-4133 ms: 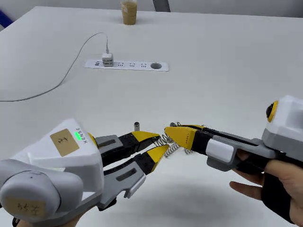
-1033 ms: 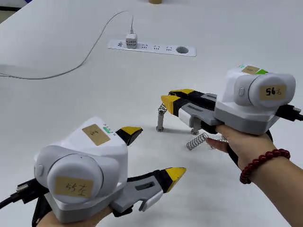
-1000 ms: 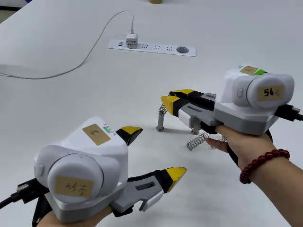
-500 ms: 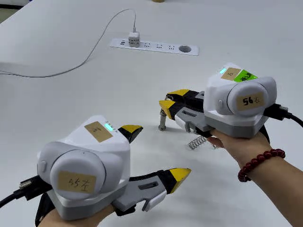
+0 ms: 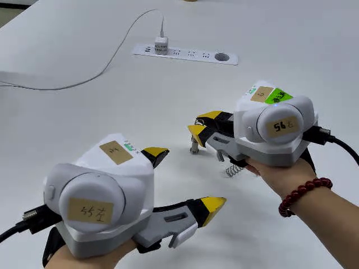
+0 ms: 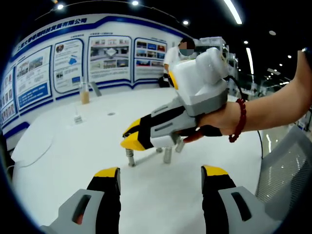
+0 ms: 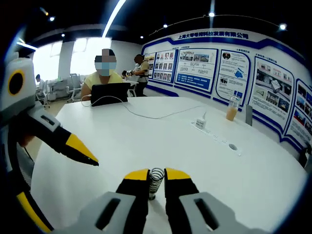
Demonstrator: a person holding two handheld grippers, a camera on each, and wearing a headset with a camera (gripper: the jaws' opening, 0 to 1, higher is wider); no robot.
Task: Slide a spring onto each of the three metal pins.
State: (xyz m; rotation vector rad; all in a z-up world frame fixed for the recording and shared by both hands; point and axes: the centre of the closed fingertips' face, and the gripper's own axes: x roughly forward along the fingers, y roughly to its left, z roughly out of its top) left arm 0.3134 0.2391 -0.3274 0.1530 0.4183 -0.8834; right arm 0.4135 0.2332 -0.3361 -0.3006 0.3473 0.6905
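My right gripper (image 5: 202,125) is shut on a small coil spring (image 7: 156,178), held upright between its yellow tips. Directly below it stands a short metal pin (image 5: 194,147) on the white table. In the left gripper view the same pin (image 6: 130,158) stands under the right gripper's tip, and another pin (image 6: 167,155) stands just behind it. A loose spring (image 5: 234,169) lies on the table under the right hand. My left gripper (image 5: 185,177) is open and holds nothing, low and nearer me, apart from the pins.
A white power strip (image 5: 185,55) with a plugged charger (image 5: 161,43) and its cable (image 5: 84,84) lies farther back. A drink cup (image 7: 231,109) stands at the far end. A person with a laptop (image 7: 102,80) sits at the table's other side.
The left gripper, earlier at the springs beside the right one, has pulled back and stands open. Over the last second the right gripper has sunk a little with the spring towards the pin.
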